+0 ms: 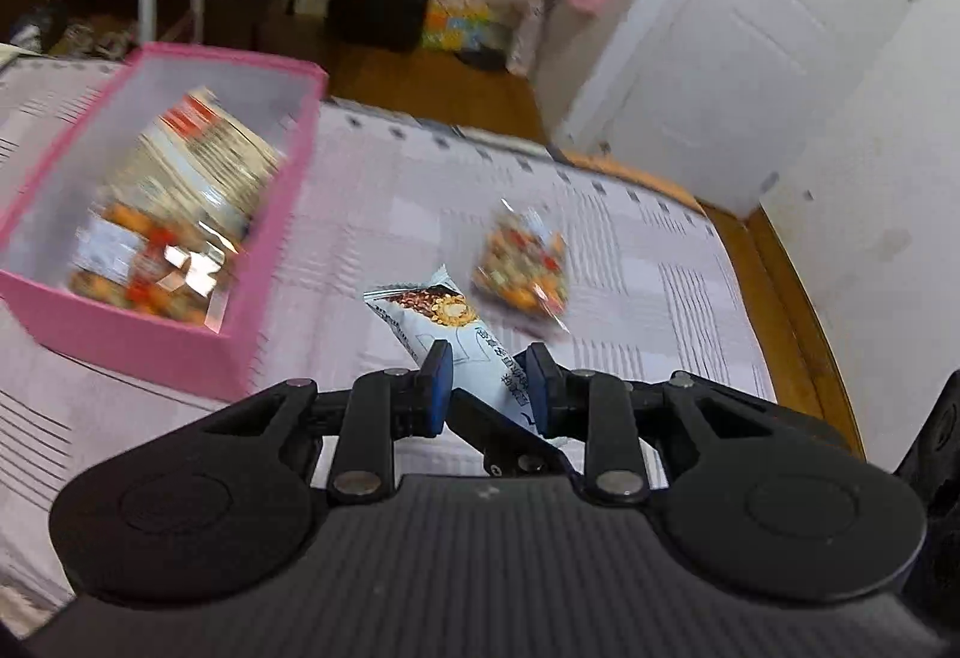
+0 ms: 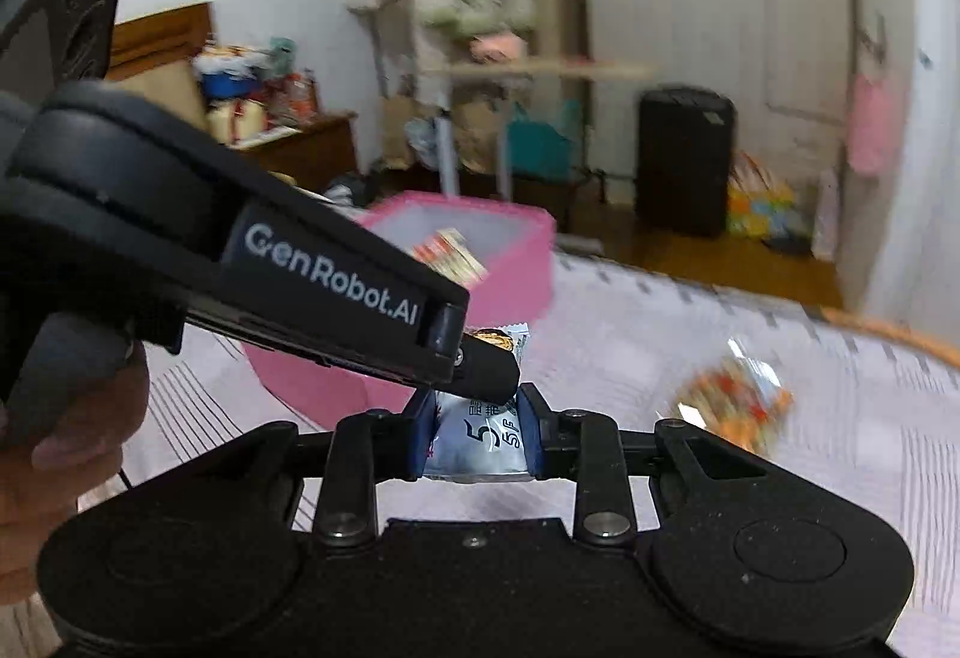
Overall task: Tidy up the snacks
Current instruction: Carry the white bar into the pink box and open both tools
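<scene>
A: Left to right, please. What sits at the left?

B: The pink box (image 1: 180, 352), at ten o'clock from the left gripper (image 1: 489, 376) in the left wrist view. It rests on the checked bedcover (image 1: 660, 286) and already holds snack packs (image 1: 180, 214).

A: Left jaws?

B: Clenched on the pale blue snack bar (image 1: 432, 316). Its long axis runs from the jaws toward eleven o'clock, free end pointing at the box.

A: And the right gripper (image 2: 477, 433)?

B: Also clenched on the same bar (image 2: 480, 442), pads pressing its near end. The left gripper (image 2: 486, 376) crosses in from nine o'clock and pinches the far part.

A: Anything loose?

B: One mixed-nut packet (image 1: 522, 268) lies on the cover at one o'clock, apart from both jaws.

A: Judgement?

B: The box lies nearer the left hand; one grip probably must let go before the drop.
</scene>
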